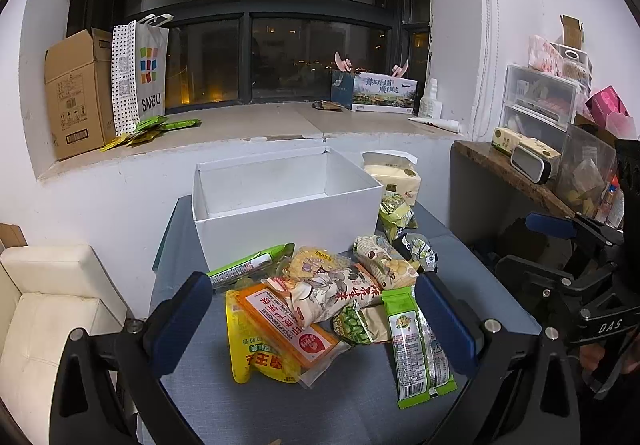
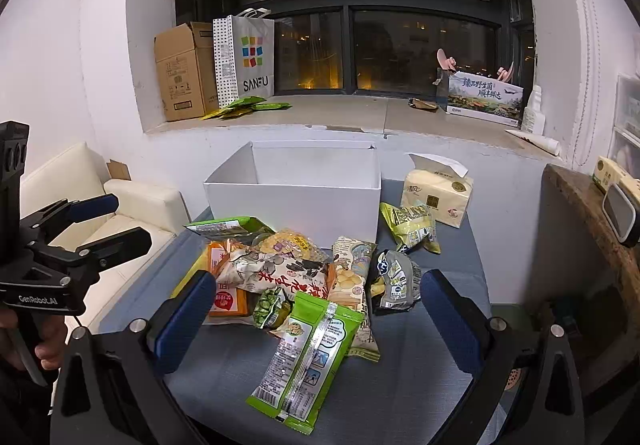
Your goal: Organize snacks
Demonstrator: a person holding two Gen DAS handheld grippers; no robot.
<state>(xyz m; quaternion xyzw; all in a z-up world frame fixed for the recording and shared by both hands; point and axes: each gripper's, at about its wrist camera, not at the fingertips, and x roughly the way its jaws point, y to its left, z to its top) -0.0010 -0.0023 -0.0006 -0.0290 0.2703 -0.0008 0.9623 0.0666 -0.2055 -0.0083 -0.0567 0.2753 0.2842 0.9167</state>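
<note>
From the left wrist, the left tongs point(image 1: 314, 319) gape over snacks point(image 1: 320, 297) heaped on a grey worktop point(image 1: 340, 405) before a white box point(image 1: 280, 201), under a dark window point(image 1: 256, 17). From the right wrist, the right tongs point(image 2: 318, 319) gape likewise over the heap, a sofa point(image 2: 120, 213), seemingly cream, at left.

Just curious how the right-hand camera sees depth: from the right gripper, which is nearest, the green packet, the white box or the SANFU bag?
1. Green packet, lying just ahead between the open jaws.
2. White box, behind the snack pile.
3. SANFU bag, on the windowsill, left.
</note>
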